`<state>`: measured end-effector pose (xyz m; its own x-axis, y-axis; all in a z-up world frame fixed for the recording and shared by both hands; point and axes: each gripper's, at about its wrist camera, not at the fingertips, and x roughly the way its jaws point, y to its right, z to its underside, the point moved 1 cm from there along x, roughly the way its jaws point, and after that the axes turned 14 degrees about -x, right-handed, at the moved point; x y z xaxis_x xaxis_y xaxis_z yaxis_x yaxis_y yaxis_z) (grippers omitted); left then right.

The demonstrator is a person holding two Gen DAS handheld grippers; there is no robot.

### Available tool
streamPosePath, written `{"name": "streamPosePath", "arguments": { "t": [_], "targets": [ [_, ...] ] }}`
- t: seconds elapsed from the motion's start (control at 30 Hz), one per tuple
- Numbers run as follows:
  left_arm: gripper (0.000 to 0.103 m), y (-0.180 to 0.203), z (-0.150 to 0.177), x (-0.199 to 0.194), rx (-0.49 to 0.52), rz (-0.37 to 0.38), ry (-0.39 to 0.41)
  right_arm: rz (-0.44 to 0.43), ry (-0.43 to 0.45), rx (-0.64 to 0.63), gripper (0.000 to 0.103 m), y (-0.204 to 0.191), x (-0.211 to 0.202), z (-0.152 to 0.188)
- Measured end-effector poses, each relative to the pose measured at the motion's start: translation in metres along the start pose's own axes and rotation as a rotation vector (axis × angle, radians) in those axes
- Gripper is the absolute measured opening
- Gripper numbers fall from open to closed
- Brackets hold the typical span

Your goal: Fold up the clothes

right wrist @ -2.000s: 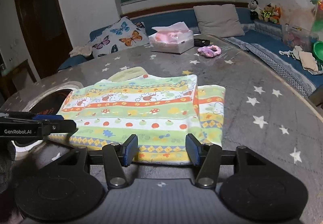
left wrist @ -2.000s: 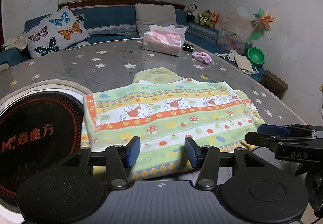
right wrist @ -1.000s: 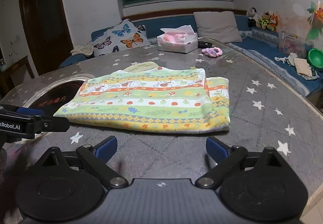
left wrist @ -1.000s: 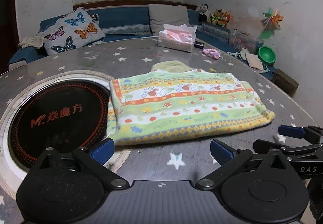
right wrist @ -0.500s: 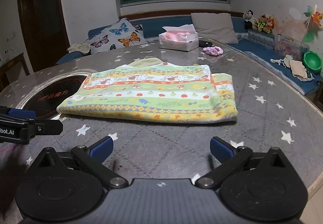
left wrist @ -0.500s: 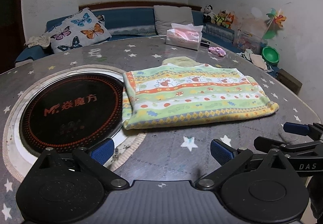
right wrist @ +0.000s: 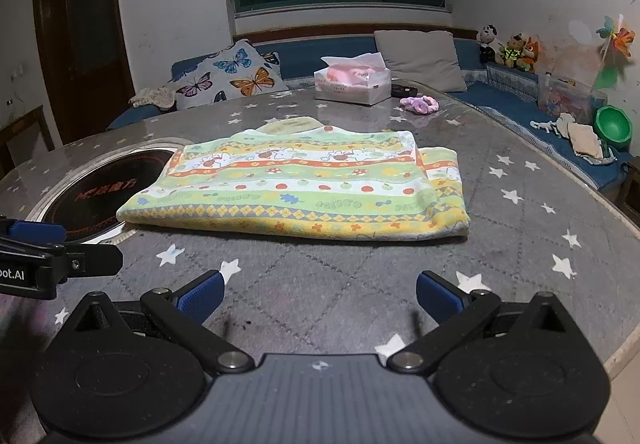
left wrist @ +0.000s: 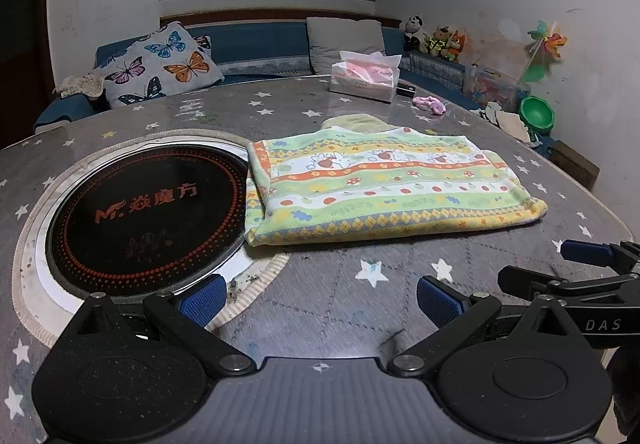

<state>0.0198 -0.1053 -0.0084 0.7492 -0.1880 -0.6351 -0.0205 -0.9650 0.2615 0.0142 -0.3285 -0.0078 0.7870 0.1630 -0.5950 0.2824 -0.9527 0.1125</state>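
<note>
A folded child's garment [left wrist: 384, 184], green, yellow and orange striped with rabbits and fruit, lies flat on the star-patterned table; it also shows in the right wrist view [right wrist: 304, 184]. My left gripper [left wrist: 320, 300] is open and empty, well short of the garment's near edge. My right gripper [right wrist: 320, 296] is open and empty, also short of the near edge. The right gripper shows at the right of the left wrist view [left wrist: 576, 268]. The left gripper shows at the left of the right wrist view [right wrist: 48, 252].
A round black cooktop [left wrist: 144, 212] is set in the table left of the garment. A tissue box [left wrist: 366, 78] and a pink hair tie [left wrist: 430, 104] sit at the far side. A sofa with cushions [left wrist: 160, 68] runs behind. The table edge [right wrist: 624, 348] is at my right.
Both grippers let go of the garment's near edge, opened wide and pulled back toward me. The folded garment stays flat on the table.
</note>
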Motion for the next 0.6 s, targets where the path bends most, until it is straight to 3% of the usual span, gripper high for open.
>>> {"name": "streamPosePath", "arguments": {
  "t": [0.6],
  "targets": [
    [0.103,0.003,0.011,-0.015,0.007,0.007,0.022,-0.004,0.021,0.0,0.103,-0.009,-0.013,0.003]
  ]
}}
